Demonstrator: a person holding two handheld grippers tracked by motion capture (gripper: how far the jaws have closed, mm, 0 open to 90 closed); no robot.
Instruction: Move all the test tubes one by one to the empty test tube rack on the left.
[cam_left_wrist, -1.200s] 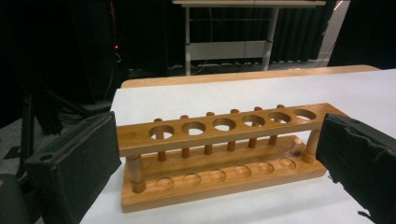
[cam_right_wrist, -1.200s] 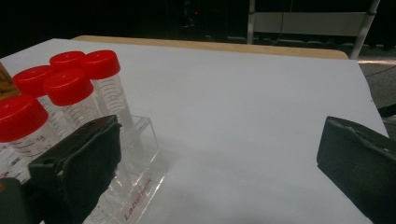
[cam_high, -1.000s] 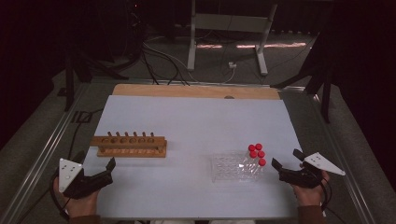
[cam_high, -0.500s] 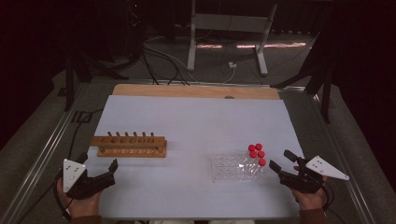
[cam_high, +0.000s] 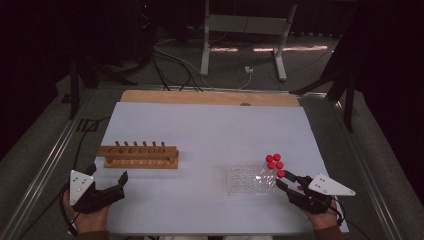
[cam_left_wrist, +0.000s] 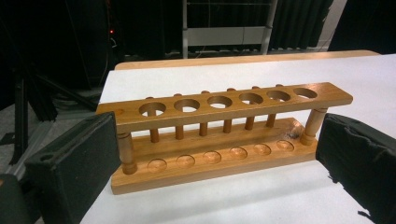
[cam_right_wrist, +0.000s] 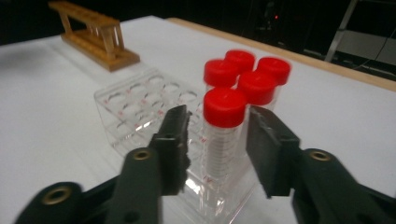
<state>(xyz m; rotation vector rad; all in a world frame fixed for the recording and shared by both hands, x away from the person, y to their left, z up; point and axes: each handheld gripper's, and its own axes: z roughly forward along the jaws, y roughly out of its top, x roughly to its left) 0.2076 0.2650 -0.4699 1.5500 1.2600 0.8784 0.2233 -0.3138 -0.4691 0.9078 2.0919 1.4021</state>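
Several red-capped clear tubes (cam_high: 274, 161) stand in the right end of a clear plastic rack (cam_high: 245, 180). My right gripper (cam_high: 283, 180) reaches in from the right, with its jaws on either side of the nearest tube (cam_right_wrist: 224, 126). The jaws have just been closing. A narrow gap still shows beside the left pad (cam_right_wrist: 180, 135). My left gripper (cam_high: 107, 172) stands open near the front left, facing the empty wooden tube rack (cam_left_wrist: 224, 107), with nothing between its jaws.
A white sheet (cam_high: 210, 130) covers the table, with a bare wooden strip (cam_high: 210, 97) along the far edge. The wooden rack (cam_high: 137, 156) lies left of centre. A metal stand (cam_high: 240, 30) and cables sit on the dark floor beyond.
My right gripper has moved left up to the tubes and its jaws have narrowed around the nearest one. The left gripper has stayed in place.
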